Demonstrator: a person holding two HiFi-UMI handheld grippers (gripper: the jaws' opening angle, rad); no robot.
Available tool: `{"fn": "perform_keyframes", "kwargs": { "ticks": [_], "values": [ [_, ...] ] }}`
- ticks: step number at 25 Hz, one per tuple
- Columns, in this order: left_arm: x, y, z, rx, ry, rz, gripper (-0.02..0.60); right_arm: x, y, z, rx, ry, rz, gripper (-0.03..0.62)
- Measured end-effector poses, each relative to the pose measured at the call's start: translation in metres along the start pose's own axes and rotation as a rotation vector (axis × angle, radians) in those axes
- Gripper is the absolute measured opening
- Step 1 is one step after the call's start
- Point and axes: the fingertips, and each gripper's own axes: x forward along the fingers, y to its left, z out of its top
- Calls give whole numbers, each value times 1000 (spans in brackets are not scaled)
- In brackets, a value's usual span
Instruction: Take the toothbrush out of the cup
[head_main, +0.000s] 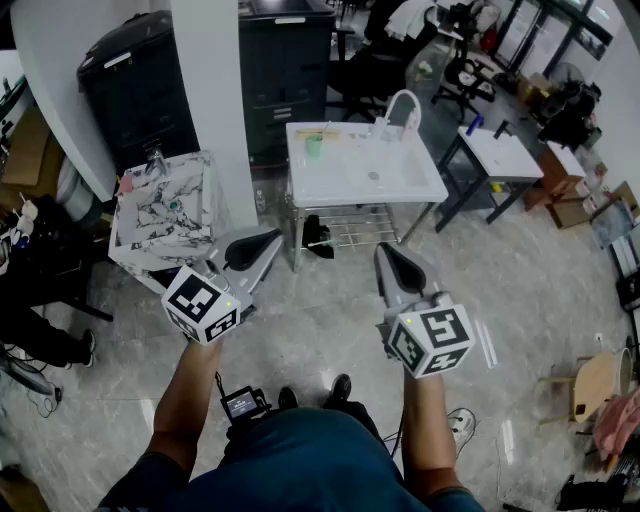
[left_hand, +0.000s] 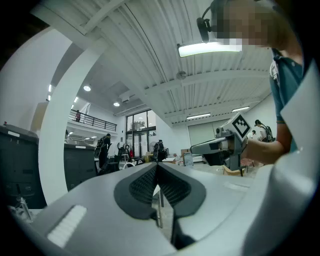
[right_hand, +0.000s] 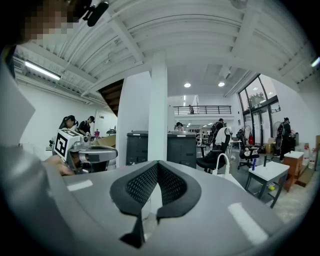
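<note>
The toothbrush is too small to tell apart in the head view. The cup (head_main: 314, 146), a small green one, stands at the far left of a white sink worktop (head_main: 340, 182), which sits far ahead of the person, near the middle of the room. A white arched faucet (head_main: 401, 106) rises at the far right of that worktop, well apart from the cup, and a wire shelf (head_main: 350, 226) shows beneath it.

Both grippers are held up in the air over the grey tiled floor (head_main: 320, 330), near the person and well short of the sink worktop. The left gripper (head_main: 264, 243) points toward the worktop's near left corner. Its own view shows its black ribbed pads pressed together at the tips with nothing between them. The right gripper (head_main: 389, 252) points toward the worktop's near edge, and its jaws are likewise pressed together and empty. Each gripper shows side-on in the other's view, with its marker cube facing the camera.

To the left of the sink worktop stands a marble-patterned stand (head_main: 162, 212), just in front of a white column (head_main: 210, 100). Dark cabinets (head_main: 285, 70) stand behind the column. To the right is a small white table (head_main: 505, 152) on dark legs. Office chairs and cardboard boxes lie farther off at the room's far right.
</note>
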Motion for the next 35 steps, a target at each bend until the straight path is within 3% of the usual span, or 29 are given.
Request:
{"fn": "perform_keyframes", "kwargs": {
  "ticks": [18, 27, 35],
  "values": [
    [14, 13, -3, -6, 7, -12, -2, 20, -14, 3, 42, -24, 10, 9],
    [63, 23, -18, -13, 58, 47, -2, 47, -83, -6, 111, -50, 48, 10],
    [131, 37, -23, -15, 83, 133, -2, 88, -151, -11, 115, -31, 148, 9]
  ]
}}
